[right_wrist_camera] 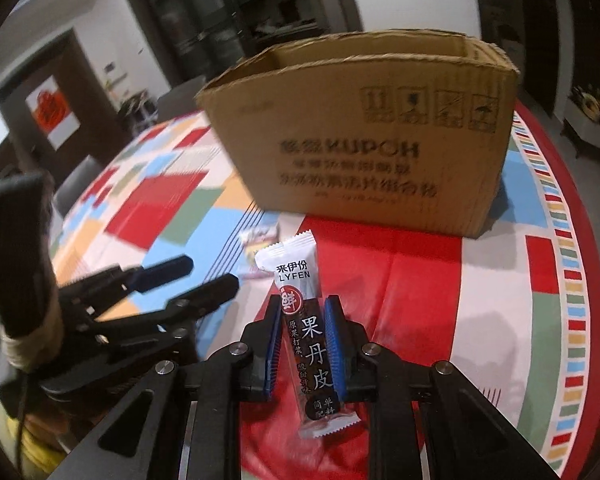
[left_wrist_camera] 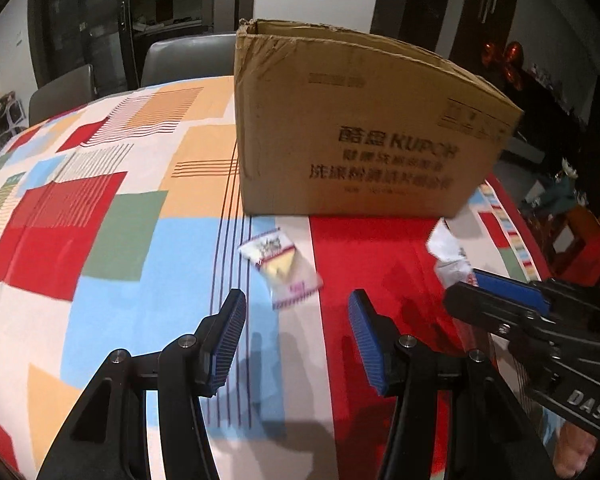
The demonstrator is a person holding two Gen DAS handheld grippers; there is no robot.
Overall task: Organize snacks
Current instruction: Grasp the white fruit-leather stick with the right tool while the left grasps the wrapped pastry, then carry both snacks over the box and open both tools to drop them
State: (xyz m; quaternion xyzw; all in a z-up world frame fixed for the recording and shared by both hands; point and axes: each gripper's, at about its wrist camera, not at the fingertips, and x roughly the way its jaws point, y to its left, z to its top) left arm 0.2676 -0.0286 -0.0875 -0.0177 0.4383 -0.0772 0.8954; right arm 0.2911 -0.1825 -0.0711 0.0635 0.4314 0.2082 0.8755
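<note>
The right claw [right_wrist_camera: 305,340] grips a snack stick [right_wrist_camera: 310,328], long axis pointing ahead at the cardboard box [right_wrist_camera: 360,152]. The left claw [left_wrist_camera: 296,332], spread and empty, has a snack packet [left_wrist_camera: 282,268] lying just ahead on the bench [left_wrist_camera: 140,200].

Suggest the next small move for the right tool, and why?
Probably lift the right tool forward over the open cardboard box: it is shut on the LYFEN snack bar, short of the box. The left tool is open behind the small snack packet.

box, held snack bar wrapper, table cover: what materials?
Box: brown corrugated cardboard, matte; fluted torn top edge shows.
Snack bar wrapper, clamped in the right gripper: thin plastic film, likely glossy; serrated sealed ends, part looks see-through.
Table cover: probably woven fabric with a printed pattern; creases show, but coated cloth can't be excluded.
</note>
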